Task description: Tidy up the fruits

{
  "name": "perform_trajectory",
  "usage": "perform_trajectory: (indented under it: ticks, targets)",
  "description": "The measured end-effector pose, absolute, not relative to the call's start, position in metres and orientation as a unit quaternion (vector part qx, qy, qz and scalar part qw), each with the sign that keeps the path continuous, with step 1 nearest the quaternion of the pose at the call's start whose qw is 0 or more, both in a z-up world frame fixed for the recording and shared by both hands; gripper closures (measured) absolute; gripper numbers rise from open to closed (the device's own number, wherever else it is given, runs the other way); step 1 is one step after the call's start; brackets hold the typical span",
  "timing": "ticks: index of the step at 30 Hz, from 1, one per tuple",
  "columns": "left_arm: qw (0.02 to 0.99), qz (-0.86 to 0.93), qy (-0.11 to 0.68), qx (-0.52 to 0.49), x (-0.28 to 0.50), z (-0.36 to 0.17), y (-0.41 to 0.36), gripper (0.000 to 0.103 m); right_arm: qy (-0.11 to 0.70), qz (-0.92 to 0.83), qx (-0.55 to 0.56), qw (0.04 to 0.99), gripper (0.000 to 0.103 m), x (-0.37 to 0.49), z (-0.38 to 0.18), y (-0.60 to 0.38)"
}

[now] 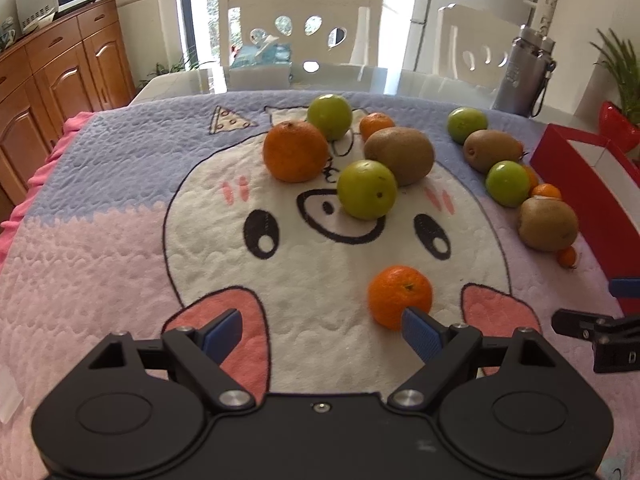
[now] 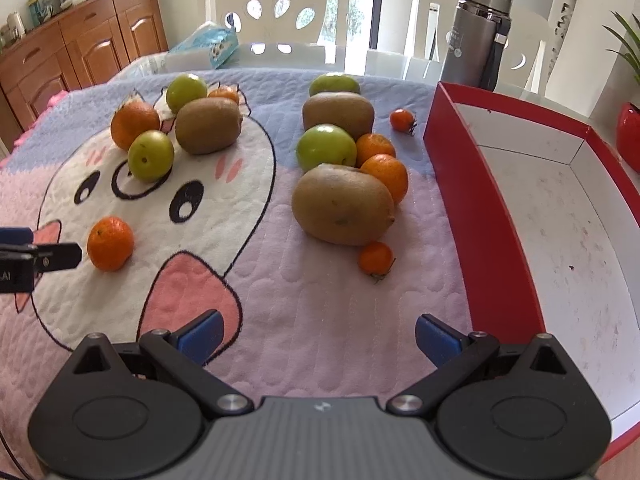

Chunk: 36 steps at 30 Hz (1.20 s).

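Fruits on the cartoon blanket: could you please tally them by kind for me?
Round green fruits: 4
Fuzzy brown oval kiwis: 3
Round orange mandarins: 5
Tiny orange-red stemmed fruits: 2
Total: 14

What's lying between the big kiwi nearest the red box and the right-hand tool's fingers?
Just one small tomato-like fruit below the kiwi; past it, bare blanket down to the right gripper, seen in the right wrist view.
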<state>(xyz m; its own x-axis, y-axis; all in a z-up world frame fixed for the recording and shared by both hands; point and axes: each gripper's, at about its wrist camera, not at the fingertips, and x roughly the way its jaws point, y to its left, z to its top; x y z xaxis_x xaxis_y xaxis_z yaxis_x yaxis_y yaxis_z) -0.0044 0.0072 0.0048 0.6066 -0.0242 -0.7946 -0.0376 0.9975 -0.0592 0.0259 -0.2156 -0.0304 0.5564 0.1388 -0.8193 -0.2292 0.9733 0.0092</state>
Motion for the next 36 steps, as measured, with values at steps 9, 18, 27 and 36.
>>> perform_trajectory:
  ticks: [9, 18, 27, 36]
  targets:
    - [0.899, -0.038, 0.437, -0.019, -0.002, -0.004, -0.008, 0.000, 0.398, 0.135, 0.054, 0.906, 0.000, 0.034, -0.030, -0.240]
    - [0.891, -0.048, 0.451, 0.003, 0.014, -0.018, -0.018, 0.000, 0.400, 0.123, 0.043, 0.907, 0.007, 0.059, -0.060, -0.235]
    - [0.903, -0.040, 0.426, 0.032, 0.022, -0.026, -0.026, 0.014, 0.375, 0.124, -0.041, 0.918, 0.021, 0.052, -0.066, -0.222]
    - [0.912, -0.062, 0.404, 0.023, 0.016, -0.020, -0.031, 0.055, 0.346, 0.132, -0.032, 0.928, 0.078, 0.031, -0.056, -0.239]
